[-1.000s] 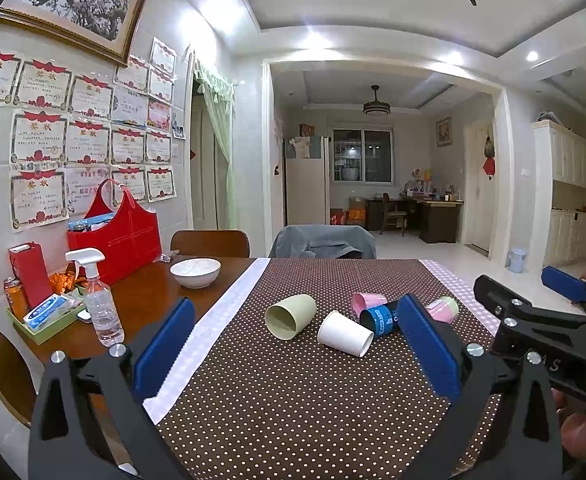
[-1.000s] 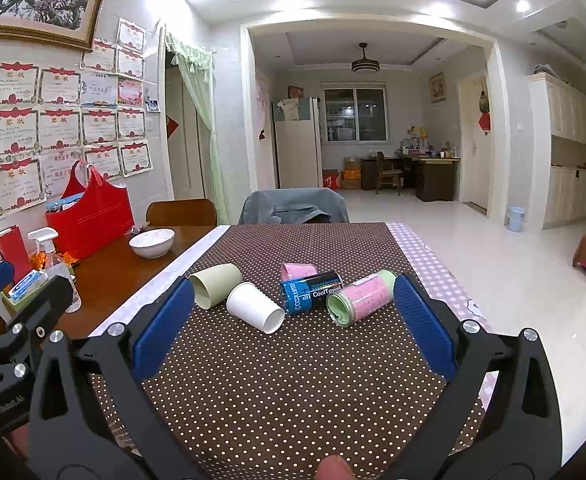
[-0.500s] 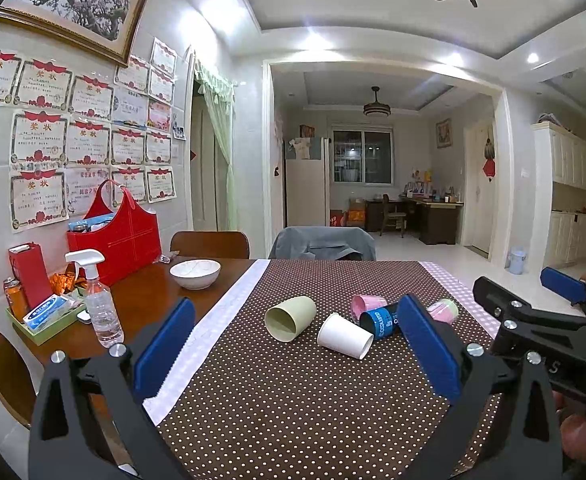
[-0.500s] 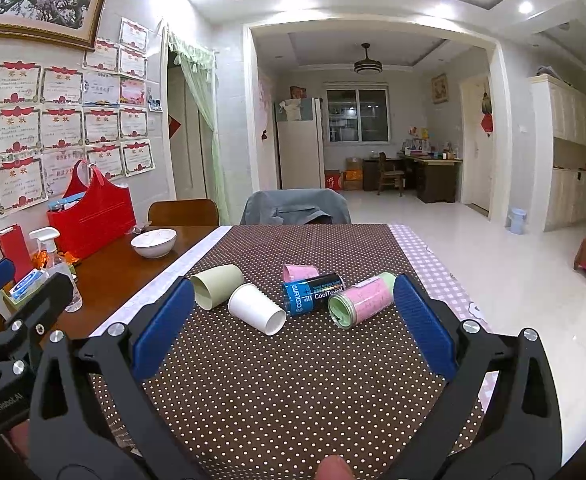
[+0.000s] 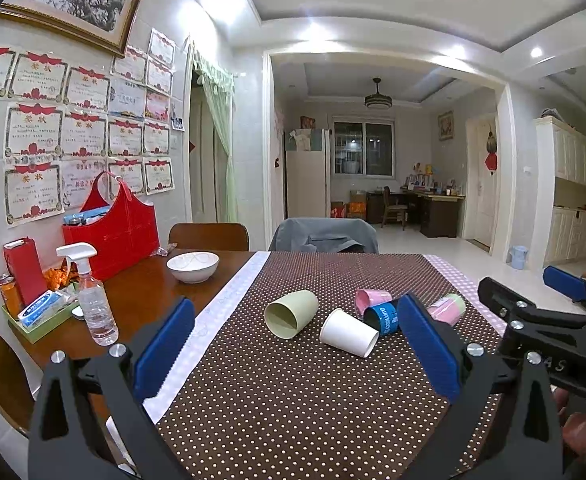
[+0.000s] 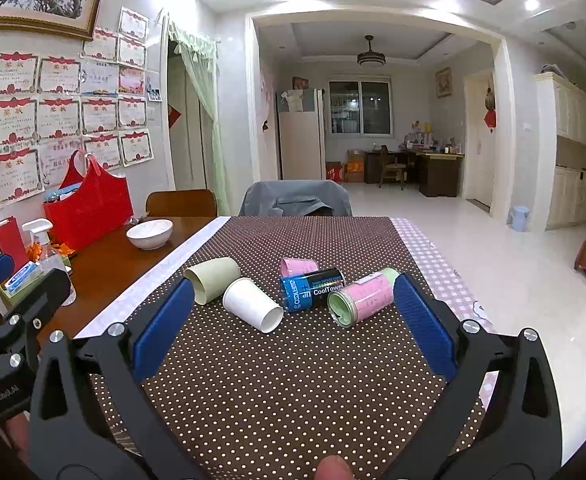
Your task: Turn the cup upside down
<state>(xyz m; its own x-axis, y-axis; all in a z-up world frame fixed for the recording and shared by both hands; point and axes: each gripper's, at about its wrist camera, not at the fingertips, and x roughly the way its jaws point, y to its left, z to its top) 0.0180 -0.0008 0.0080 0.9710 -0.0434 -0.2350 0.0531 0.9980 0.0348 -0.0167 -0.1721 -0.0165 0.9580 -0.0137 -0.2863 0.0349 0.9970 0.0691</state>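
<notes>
Cups (image 6: 253, 304) on their sides beyond both spread hand-held grippers (image 6: 289, 320).

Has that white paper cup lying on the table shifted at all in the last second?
No. The white paper cup still lies beside the pale green cup, mouth toward the camera.

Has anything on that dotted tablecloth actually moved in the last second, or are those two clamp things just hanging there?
Almost nothing changed. The right gripper has crept slightly closer to the cups; nothing was grasped or released. The left gripper stays open and empty, and the white cup, the green cup and the blue can lie on their sides as before.
</notes>
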